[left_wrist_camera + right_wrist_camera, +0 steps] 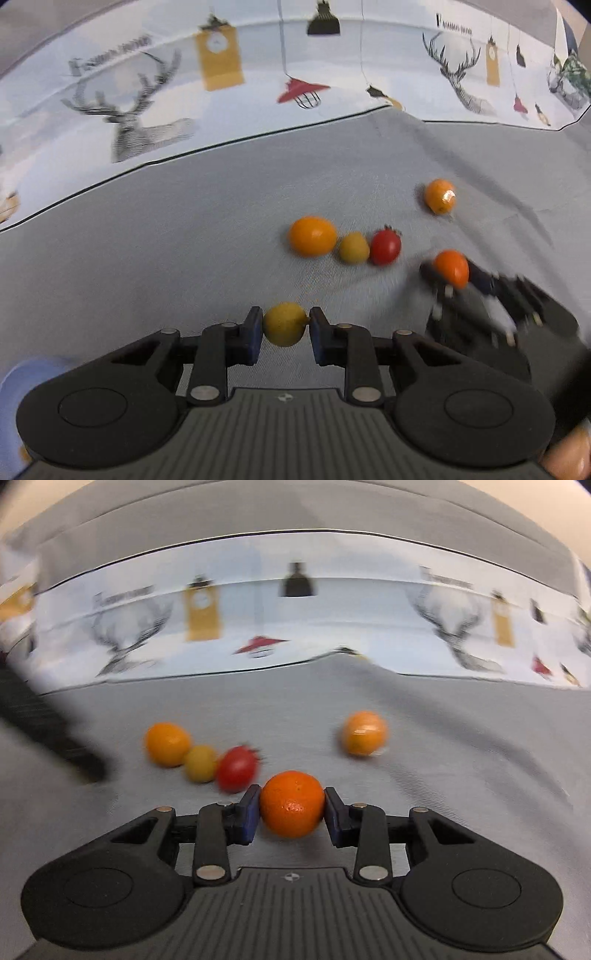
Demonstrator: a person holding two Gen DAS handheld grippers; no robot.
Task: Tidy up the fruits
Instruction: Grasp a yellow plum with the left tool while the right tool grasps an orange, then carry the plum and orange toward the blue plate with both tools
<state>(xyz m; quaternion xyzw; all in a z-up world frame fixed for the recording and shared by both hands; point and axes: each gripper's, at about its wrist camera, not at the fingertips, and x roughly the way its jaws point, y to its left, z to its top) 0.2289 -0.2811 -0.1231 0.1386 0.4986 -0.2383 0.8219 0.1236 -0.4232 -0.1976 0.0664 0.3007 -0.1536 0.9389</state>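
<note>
Grey woven cloth (184, 258) covers the bench, and the fruit lies well toward its middle. The red tomato (385, 246) serves as landmark: touching its left side sits a small yellow fruit (354, 248), and left of that, touching it, a larger orange fruit (313, 236). Up and to the right of the tomato, well apart, lies another orange fruit (439, 196) with a bright glint on its skin.

Just right of the tomato and a little nearer, the right gripper (291, 805) has its jaws closed on a deep-orange fruit (291, 804), the blue pads pressing both sides. Below and left of the tomato, the left gripper (284, 325) holds a yellow fruit (284, 324) between narrow jaws, pads touching it on each side.

Left of the tomato row the cloth is bare and wide, with free room out to the far edge, where a thin dark line marks the border. Beyond that edge stands a white printed backdrop (258, 92) with stag heads, yellow clock towers and hanging lamps. Dark lettering sits above each stag, too blurred to read. To the tomato's right the cloth rumples into soft folds. A small round mark (284, 397) sits on the left gripper's ribbed body.
</note>
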